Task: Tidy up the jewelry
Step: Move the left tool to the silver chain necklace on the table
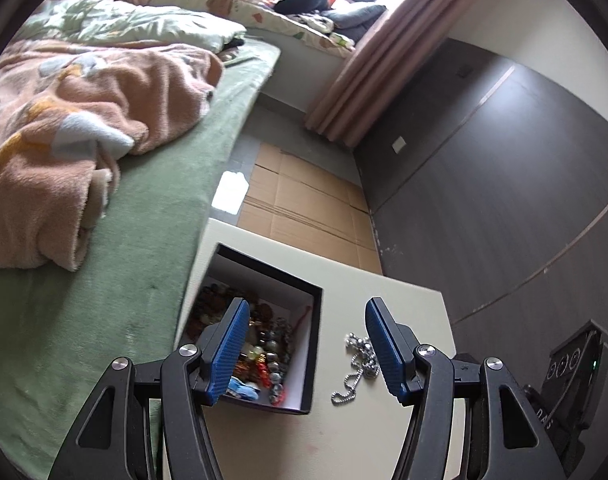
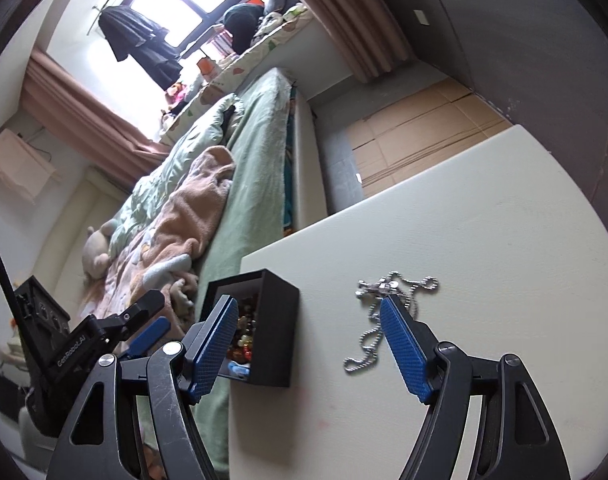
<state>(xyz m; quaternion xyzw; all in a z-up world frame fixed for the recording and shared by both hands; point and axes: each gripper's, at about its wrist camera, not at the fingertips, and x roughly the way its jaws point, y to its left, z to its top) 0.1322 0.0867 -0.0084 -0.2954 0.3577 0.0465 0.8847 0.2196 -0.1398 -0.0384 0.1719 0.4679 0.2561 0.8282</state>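
The left tongs (image 1: 308,348) are hanging spread wide over the cream bench (image 1: 384,296), pinching nothing; the right tongs (image 2: 310,350) are likewise gaping apart and holding nothing. One black box (image 1: 263,280) with a white lining is sitting open on the bench, partly behind the left finger of each pair of tongs; it is holding a heap of beaded jewelry (image 1: 263,344), too tangled to count. One silver ball-chain necklace (image 1: 358,364) is lying loose on the bench just outside the box, between the fingers of the left tongs and close against the inner side of their right finger; in the right wrist view the same chain (image 2: 384,312) is lying just beyond the tip of the right finger. One green bed (image 1: 151,248) with one peach blanket (image 1: 63,128) is running along the far left of both tongs.
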